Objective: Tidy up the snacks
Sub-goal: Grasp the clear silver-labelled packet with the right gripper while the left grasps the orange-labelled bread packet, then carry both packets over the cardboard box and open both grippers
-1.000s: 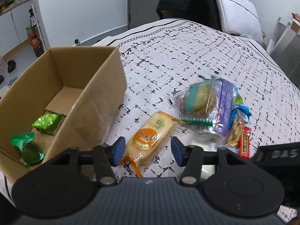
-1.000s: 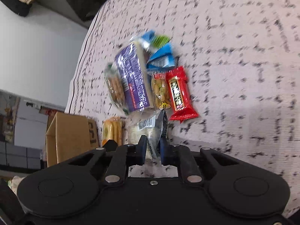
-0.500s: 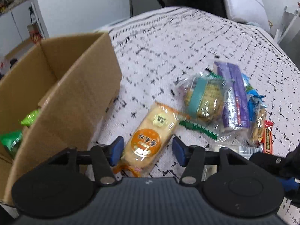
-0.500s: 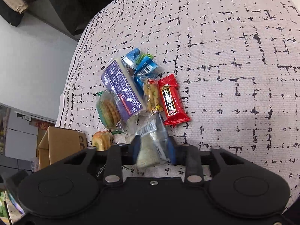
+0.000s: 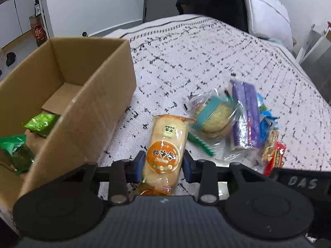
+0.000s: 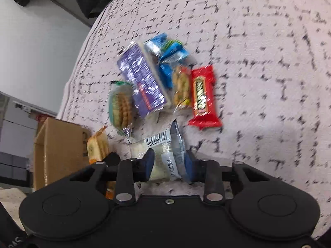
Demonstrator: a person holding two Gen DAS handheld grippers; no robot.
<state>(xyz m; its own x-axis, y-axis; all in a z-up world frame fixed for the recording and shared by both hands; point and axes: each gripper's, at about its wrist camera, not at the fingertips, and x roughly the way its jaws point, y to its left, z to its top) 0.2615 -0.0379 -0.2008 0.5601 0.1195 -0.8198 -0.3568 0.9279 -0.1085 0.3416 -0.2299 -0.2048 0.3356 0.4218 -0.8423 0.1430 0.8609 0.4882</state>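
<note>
My left gripper [image 5: 163,166] is shut on an orange-labelled rice cracker pack [image 5: 165,148], its far end pointing away over the bed. An open cardboard box [image 5: 89,111] stands to its left with two green snack packets [image 5: 40,122] inside. My right gripper [image 6: 169,165] is shut on a clear and grey barcoded packet [image 6: 165,150]. Beyond it lies a snack pile: round cookie pack [image 6: 122,107], purple pack [image 6: 140,82], blue packets [image 6: 167,51], peanut pack [image 6: 182,86], red bar [image 6: 203,97].
The patterned white bedspread [image 5: 206,62] carries everything. A pillow [image 5: 266,10] and dark clothing lie at the far end. The box and the rice cracker pack also show in the right wrist view [image 6: 55,144]. The right gripper body [image 5: 300,181] sits right of my left gripper.
My left gripper has closed on the rice cracker pack, which now points straight ahead. My right gripper has widened from a tight pinch and still holds the barcoded packet.
</note>
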